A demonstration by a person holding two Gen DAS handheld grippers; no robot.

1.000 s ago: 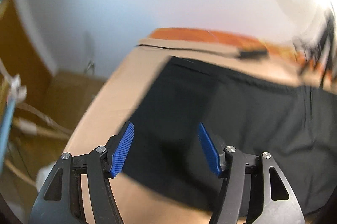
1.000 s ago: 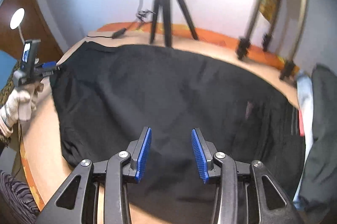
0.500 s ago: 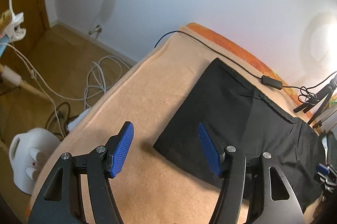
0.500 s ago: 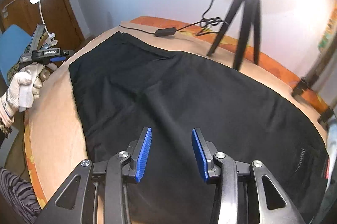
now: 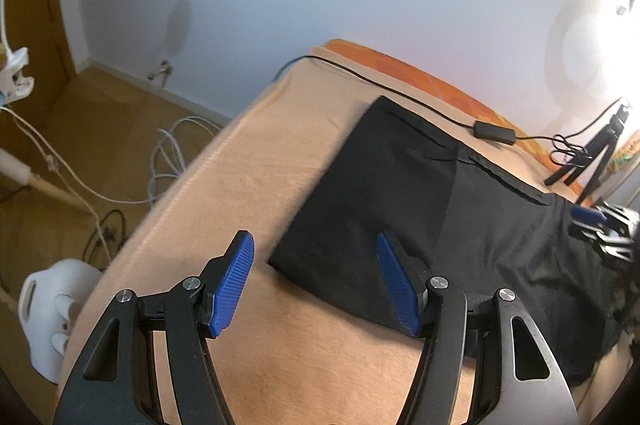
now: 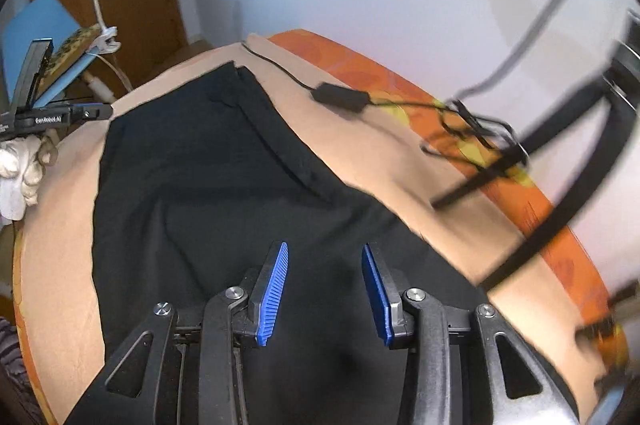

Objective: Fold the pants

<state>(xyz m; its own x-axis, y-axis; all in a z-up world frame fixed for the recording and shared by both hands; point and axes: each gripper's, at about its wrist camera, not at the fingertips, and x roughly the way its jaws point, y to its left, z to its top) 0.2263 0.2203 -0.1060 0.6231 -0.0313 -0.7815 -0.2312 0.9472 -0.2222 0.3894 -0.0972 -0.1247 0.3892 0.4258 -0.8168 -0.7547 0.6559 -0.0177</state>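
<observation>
Black pants [image 5: 424, 201] lie flat on a beige blanket [image 5: 248, 185]. My left gripper [image 5: 316, 281] is open and empty, hovering over the pants' near corner at their left end. In the right wrist view the pants [image 6: 192, 185] spread across the blanket [image 6: 64, 225]. My right gripper [image 6: 324, 289] is open and empty, just above the middle of the cloth. The left gripper [image 6: 56, 113] shows at the far left, held by a white-gloved hand. The right gripper [image 5: 596, 225] shows at the left wrist view's right edge.
A black cable with an adapter [image 5: 494, 132] runs along the blanket's far side, near a tripod [image 5: 592, 161]. An orange edge [image 6: 400, 81] borders the blanket by the wall. White cables [image 5: 168, 161] and a white object [image 5: 56, 313] lie on the wooden floor left of the bed.
The left gripper has swung to the pants' left end and settled over its corner. The right gripper has moved left along the pants, toward the cable side. Both stay open.
</observation>
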